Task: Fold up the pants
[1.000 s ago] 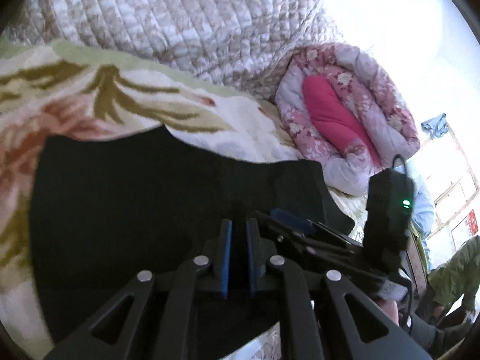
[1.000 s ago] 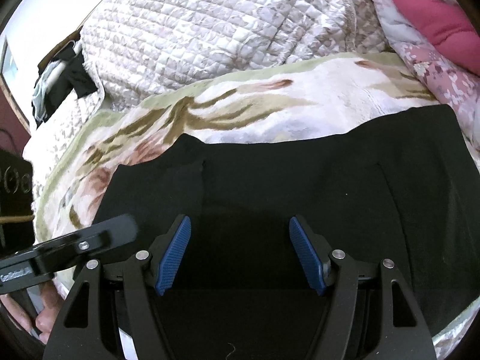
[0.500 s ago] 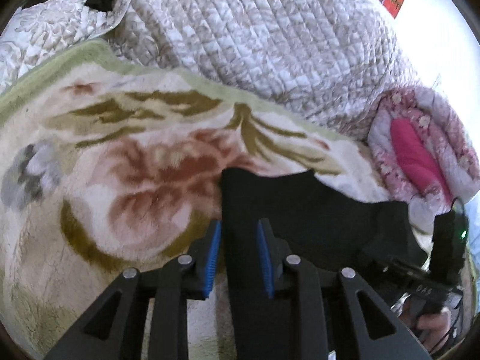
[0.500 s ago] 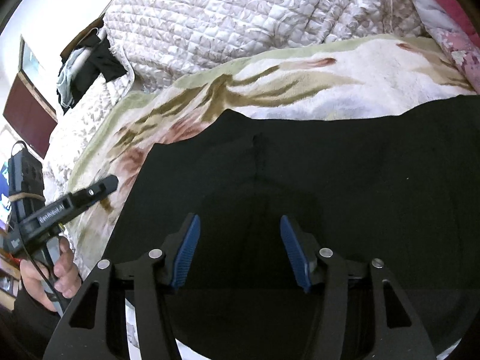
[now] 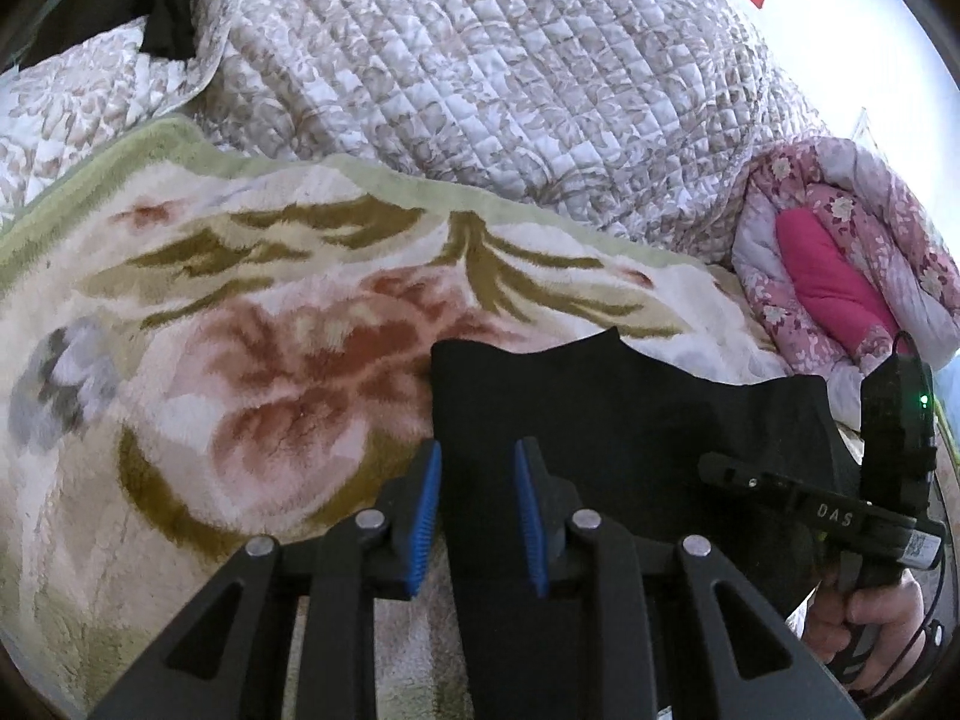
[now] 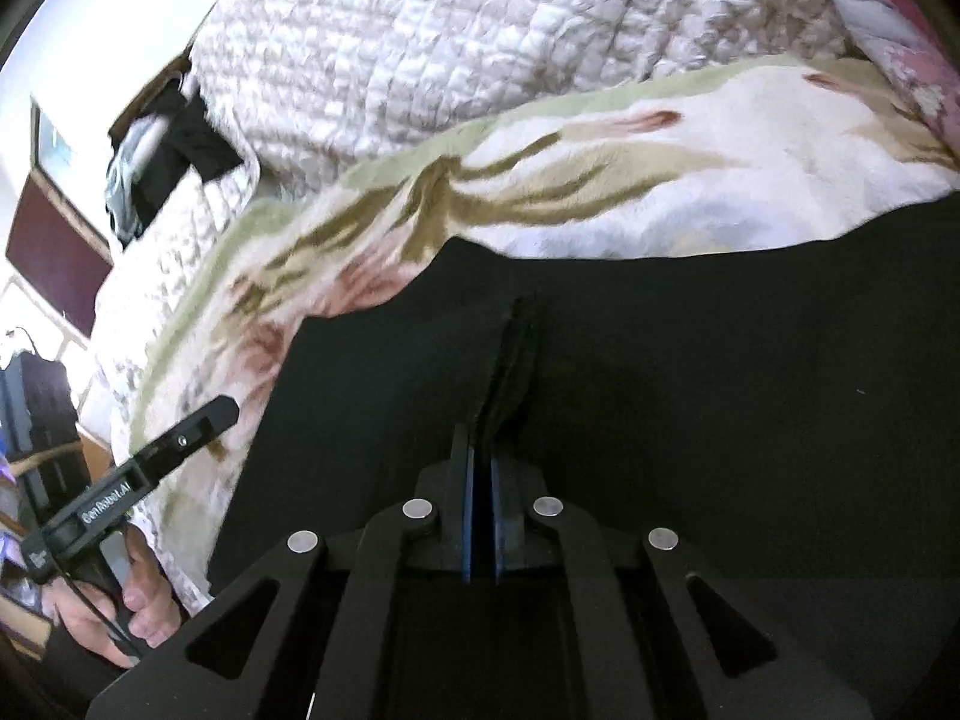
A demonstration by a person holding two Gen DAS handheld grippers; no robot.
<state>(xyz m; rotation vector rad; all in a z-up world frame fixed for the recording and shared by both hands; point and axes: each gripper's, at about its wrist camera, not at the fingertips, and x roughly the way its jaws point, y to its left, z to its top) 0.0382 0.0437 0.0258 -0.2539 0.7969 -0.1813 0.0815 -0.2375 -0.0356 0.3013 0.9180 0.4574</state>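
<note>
A bedroom: quilted bedspread (image 5: 480, 90), floral blanket (image 5: 270, 330).

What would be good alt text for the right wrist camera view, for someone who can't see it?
The right tool, its blue pads closed, pinches a raised ridge of the black pants, which lie spread on a floral blanket. At the left edge, a hand holds the left tool beside the pants, with a quilted bedspread behind.

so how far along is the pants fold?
Early. Done: black pants lie spread on the floral blanket. In hand: right hand-held gripper has pinched a ridge of the fabric; left hand-held gripper straddles the pants' edge, pads apart. Left: lifting and folding over.
</note>
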